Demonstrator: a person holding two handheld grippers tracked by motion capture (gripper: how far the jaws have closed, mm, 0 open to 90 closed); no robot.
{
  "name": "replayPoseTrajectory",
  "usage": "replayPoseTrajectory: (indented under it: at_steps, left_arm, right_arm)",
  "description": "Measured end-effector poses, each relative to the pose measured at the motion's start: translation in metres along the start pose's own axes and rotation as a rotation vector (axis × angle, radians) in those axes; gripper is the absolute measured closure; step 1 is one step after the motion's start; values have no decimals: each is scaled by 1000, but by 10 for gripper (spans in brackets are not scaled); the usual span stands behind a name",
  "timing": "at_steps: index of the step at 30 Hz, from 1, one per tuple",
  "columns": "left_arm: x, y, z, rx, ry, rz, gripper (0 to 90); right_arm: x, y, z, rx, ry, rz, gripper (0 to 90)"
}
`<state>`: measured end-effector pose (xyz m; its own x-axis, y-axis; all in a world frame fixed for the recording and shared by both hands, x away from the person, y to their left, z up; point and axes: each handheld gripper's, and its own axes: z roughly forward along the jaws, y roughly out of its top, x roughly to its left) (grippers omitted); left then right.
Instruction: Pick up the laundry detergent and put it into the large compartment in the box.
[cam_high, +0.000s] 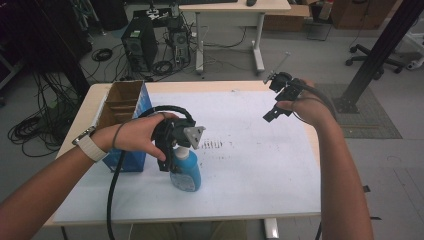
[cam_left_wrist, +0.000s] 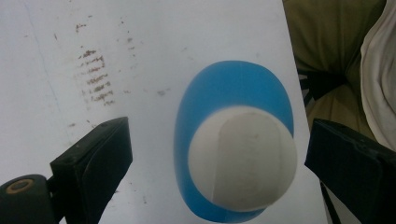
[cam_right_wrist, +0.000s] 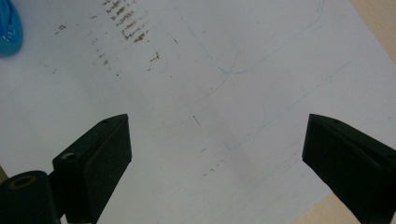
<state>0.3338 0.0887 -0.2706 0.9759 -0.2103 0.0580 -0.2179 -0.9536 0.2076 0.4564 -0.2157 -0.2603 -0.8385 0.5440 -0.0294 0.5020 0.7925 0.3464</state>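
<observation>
your left gripper (cam_left_wrist: 215, 154) hangs directly over blue bottle (cam_left_wrist: 233, 140), jaws spread wide, white cap (cam_left_wrist: 243, 156) centred between them, no contact. bottle stands upright on white sheet (cam_high: 250, 150), just beside cardboard box (cam_high: 122, 107). your right gripper (cam_right_wrist: 215, 154) wide open, well apart from bottle.

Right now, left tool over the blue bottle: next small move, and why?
Probably lower the left tool straight down, then close. Its jaws stand open on either side of the blue plastic bottle with the white cap, seen from above, with clear gaps on both sides. The bottle stands upright on the white table sheet, so nothing is gripped yet.
</observation>
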Motion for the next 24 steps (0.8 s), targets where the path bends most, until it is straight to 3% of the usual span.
replayPoseTrajectory:
  at_steps: [24]
  left_arm:
    - [0,3,10,22,-7,24,132]
  right_arm:
    - [-1,-4,0,-3,2,8,82]
